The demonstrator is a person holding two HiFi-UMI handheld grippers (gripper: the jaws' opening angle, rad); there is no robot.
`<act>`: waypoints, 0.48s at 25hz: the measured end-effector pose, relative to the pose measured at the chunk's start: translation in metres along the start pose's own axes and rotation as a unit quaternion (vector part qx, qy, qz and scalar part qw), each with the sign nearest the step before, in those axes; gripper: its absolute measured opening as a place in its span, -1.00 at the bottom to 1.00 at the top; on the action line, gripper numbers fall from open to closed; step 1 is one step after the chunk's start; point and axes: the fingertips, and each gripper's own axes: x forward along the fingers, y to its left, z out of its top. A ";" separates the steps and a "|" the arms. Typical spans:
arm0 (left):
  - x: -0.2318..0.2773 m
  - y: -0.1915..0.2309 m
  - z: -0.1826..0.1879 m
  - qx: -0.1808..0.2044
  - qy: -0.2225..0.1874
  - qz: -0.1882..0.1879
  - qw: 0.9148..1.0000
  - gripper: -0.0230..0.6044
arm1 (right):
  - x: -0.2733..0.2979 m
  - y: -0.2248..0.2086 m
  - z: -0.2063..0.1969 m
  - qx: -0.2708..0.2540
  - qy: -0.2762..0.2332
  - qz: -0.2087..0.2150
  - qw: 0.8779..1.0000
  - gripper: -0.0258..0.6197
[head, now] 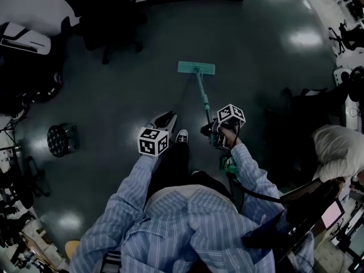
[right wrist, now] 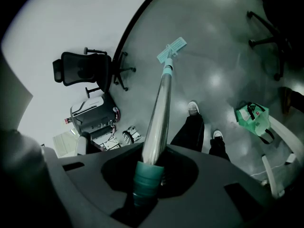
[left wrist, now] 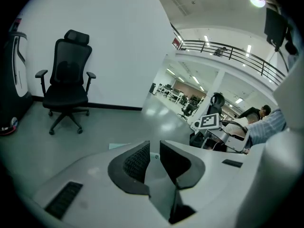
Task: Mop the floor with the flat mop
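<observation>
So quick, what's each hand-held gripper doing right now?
Left hand-held gripper: open, empty.
Right hand-held gripper: closed on the mop handle.

We hold our left gripper out level, its jaws a little apart with nothing between them. Our right gripper points downward, jaws clamped on the mop handle; both forearms reach forward.

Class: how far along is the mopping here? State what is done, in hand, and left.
Done: the mop head lies flat on the floor. In hand: the right gripper is shut on the handle; the left gripper is open and empty. Left: the mopping itself; no wet streaks show how much is covered.
</observation>
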 end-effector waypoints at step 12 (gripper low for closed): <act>0.020 0.045 0.006 -0.031 0.019 0.007 0.999 -0.71 | -0.007 0.065 0.141 -0.006 -0.016 -0.011 1.000 -0.73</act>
